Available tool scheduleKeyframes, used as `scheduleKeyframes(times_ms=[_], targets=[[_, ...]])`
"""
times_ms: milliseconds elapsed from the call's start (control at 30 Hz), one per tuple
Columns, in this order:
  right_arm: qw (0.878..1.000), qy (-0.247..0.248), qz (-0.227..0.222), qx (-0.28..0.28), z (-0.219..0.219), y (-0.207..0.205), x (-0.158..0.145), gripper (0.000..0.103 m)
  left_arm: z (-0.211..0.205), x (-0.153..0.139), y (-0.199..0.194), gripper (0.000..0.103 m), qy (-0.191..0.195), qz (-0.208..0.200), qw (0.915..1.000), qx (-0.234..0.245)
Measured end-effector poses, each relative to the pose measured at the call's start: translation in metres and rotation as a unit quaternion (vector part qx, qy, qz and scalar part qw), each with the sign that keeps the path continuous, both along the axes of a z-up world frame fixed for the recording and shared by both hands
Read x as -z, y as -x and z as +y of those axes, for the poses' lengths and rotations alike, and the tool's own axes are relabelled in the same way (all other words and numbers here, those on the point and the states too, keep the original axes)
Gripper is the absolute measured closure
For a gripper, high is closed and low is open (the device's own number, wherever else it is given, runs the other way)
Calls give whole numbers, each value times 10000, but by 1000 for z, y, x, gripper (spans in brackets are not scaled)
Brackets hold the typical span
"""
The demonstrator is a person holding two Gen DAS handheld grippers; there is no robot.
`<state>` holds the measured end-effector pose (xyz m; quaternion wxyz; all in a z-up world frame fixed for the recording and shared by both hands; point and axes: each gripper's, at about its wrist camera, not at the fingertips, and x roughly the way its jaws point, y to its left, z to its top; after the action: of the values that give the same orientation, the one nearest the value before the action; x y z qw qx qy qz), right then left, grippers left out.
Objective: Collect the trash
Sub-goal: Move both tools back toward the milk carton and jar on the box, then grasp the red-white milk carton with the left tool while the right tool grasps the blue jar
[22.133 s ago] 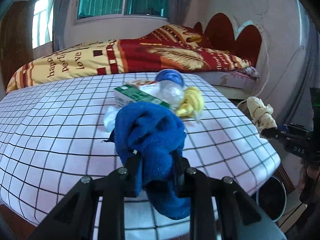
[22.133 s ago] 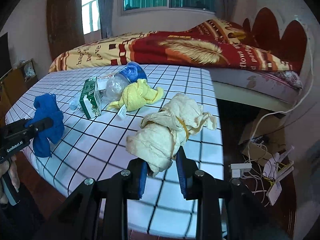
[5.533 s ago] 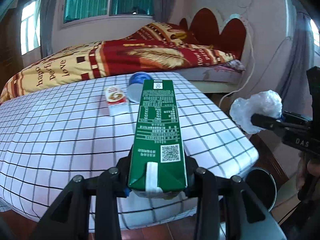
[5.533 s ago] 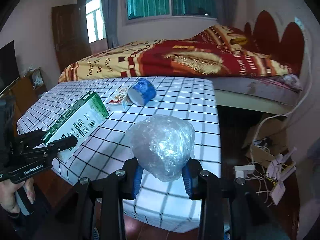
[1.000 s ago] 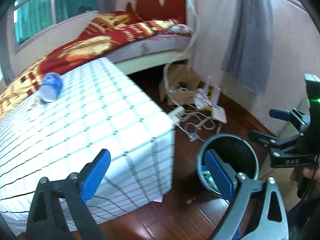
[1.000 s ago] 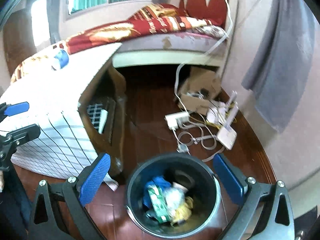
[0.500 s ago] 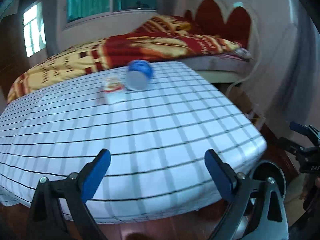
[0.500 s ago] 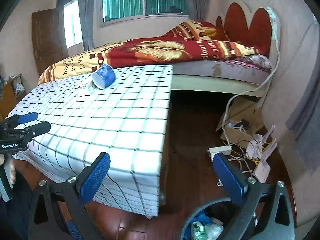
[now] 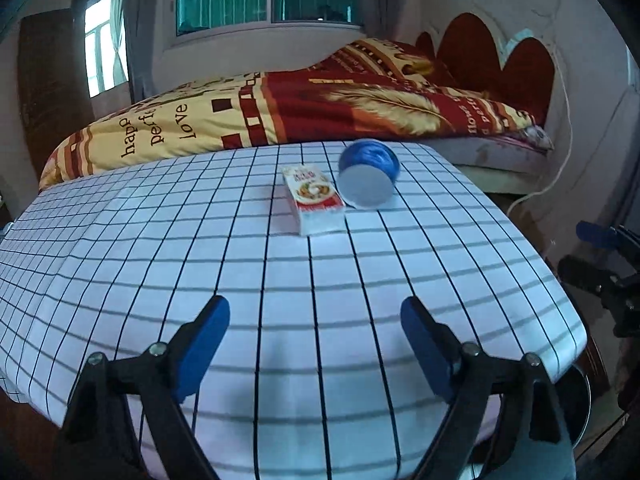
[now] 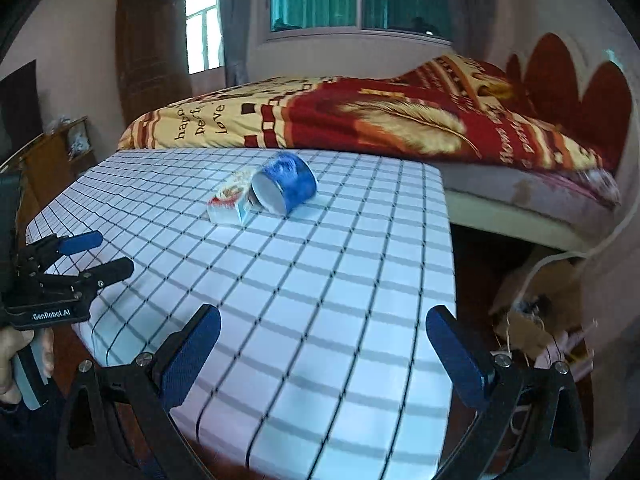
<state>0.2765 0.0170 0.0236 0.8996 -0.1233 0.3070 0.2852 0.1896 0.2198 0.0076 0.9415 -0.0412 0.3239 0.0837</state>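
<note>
A blue paper cup (image 9: 370,178) lies on its side on the checked tablecloth (image 9: 280,304), touching a small red-and-white carton (image 9: 314,200) to its left. Both also show in the right wrist view, the cup (image 10: 286,186) and the carton (image 10: 230,200). My left gripper (image 9: 316,340) is open and empty over the table's near edge, well short of them. My right gripper (image 10: 322,356) is open and empty over the table's near right corner. Each gripper shows in the other's view, the right one (image 9: 596,256) and the left one (image 10: 92,256).
A bed with a red and yellow blanket (image 9: 320,112) stands behind the table. A black trash bin (image 9: 580,404) sits on the floor at the table's right corner. Cables and a cardboard box (image 10: 536,320) lie on the floor right of the table.
Both grippers have moved forward toward the table, so the cup and carton look nearer. The bin has slid out of the right wrist view. Both stay open and empty.
</note>
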Motion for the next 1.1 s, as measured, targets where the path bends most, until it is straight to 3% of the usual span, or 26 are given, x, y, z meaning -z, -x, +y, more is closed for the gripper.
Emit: scheduleKeyframes(times_ms=[167, 433, 600, 667, 700, 733, 800, 1100], targets=[[9998, 95, 19, -173, 22, -39, -1, 0, 9, 3, -39, 20, 100, 62, 9999, 22], [9976, 512, 259, -382, 59, -106, 18, 0, 29, 14, -109, 24, 683, 292, 9972, 55], [9952, 694, 345, -603, 80, -132, 30, 4, 32, 31, -141, 26, 672, 633, 9957, 121], [9939, 779, 342, -708, 90, -137, 35, 5, 39, 40, -150, 34, 765, 772, 9940, 141], [9930, 823, 339, -776, 97, -140, 38, 5, 43, 43, -153, 43, 865, 832, 9926, 176], [9923, 851, 333, -833, 102, -142, 40, 5, 49, 44, -151, 44, 979, 810, 9916, 249], [9909, 912, 320, -941, 114, -147, 43, 5, 57, 40, -142, 50, 791, 759, 9937, 228], [9889, 826, 289, -1203, 159, -168, 48, 5, 84, 40, -99, 50, 419, 822, 9956, 129]])
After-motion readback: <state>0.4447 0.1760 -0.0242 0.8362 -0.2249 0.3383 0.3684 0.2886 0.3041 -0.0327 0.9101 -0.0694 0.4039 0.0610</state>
